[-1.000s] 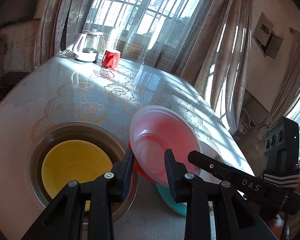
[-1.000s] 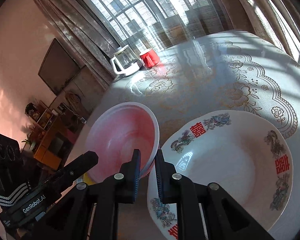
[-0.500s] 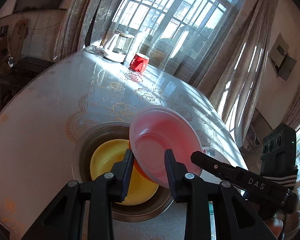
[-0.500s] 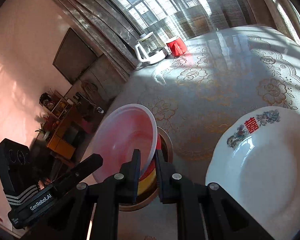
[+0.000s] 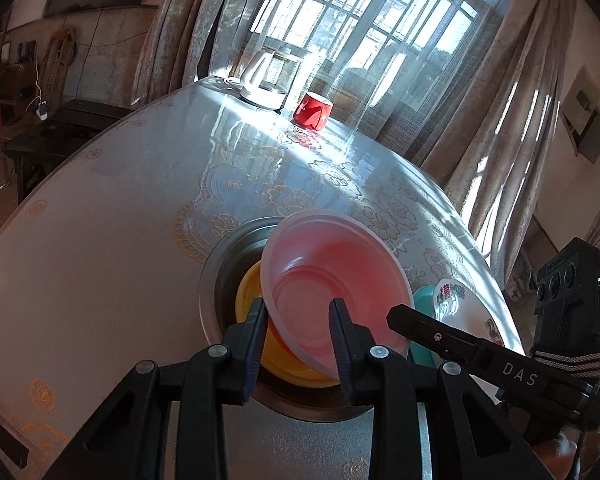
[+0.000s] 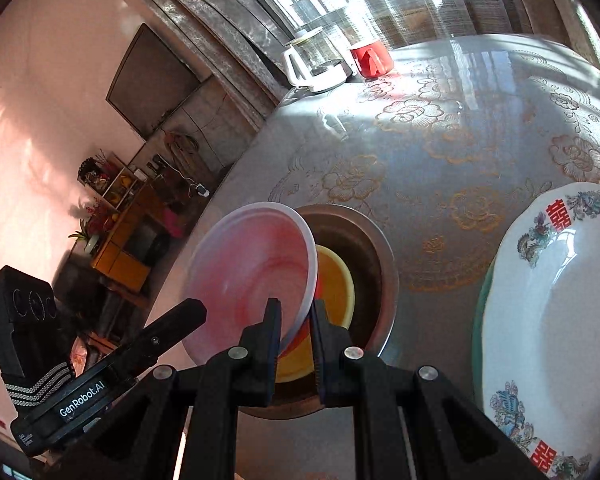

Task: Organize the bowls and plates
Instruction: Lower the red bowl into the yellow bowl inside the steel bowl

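At bottom centre of each wrist view, the left hand-held gripper (image 5: 298, 322) and the right hand-held gripper (image 6: 296, 322) each clamp the rim of the pink bowl (image 5: 332, 280), which hangs tilted above a yellow bowl (image 5: 256, 344) sitting in the round metal recess (image 5: 220, 264) of the tabletop (image 5: 140, 200). At right lies a decorated white plate (image 6: 548, 320); a red cup (image 5: 312, 111) stands far back.
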Demonstrator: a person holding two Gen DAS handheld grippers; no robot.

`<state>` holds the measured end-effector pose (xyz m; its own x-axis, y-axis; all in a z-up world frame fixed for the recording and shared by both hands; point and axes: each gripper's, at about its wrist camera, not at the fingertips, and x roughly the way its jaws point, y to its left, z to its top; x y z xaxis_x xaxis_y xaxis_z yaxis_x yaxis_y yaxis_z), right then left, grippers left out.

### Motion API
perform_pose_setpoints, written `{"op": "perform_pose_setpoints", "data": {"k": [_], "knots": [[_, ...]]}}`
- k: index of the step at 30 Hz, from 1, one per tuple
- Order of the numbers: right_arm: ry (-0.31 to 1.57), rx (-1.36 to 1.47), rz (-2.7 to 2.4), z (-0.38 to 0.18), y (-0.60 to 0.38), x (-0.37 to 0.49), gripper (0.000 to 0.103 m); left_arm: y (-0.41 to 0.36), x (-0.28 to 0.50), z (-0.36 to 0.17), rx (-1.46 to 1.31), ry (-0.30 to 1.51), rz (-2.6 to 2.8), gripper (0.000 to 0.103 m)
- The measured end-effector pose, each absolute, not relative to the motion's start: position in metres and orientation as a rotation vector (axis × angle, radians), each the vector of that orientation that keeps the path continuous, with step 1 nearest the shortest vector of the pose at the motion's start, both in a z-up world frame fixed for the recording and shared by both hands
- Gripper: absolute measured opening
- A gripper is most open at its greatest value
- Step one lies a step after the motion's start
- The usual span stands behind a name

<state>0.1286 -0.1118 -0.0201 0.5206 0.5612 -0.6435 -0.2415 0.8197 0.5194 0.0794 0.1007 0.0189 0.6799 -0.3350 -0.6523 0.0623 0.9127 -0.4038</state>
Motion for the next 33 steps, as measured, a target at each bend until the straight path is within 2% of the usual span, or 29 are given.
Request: {"op": "perform_pose_setpoints", "data": {"k": [9,33], "knots": [[0.937,0.347,0.460,-0.033,-0.108,0.128,0.014,0.096,0.083,0.002,-0.327,0.843,-0.200,0.031],[0.929,0.195,0.389,-0.031,-0.097,0.128,0.017,0.086,0.085,-0.005,-0.220,0.811,-0.153,0.030]]}}
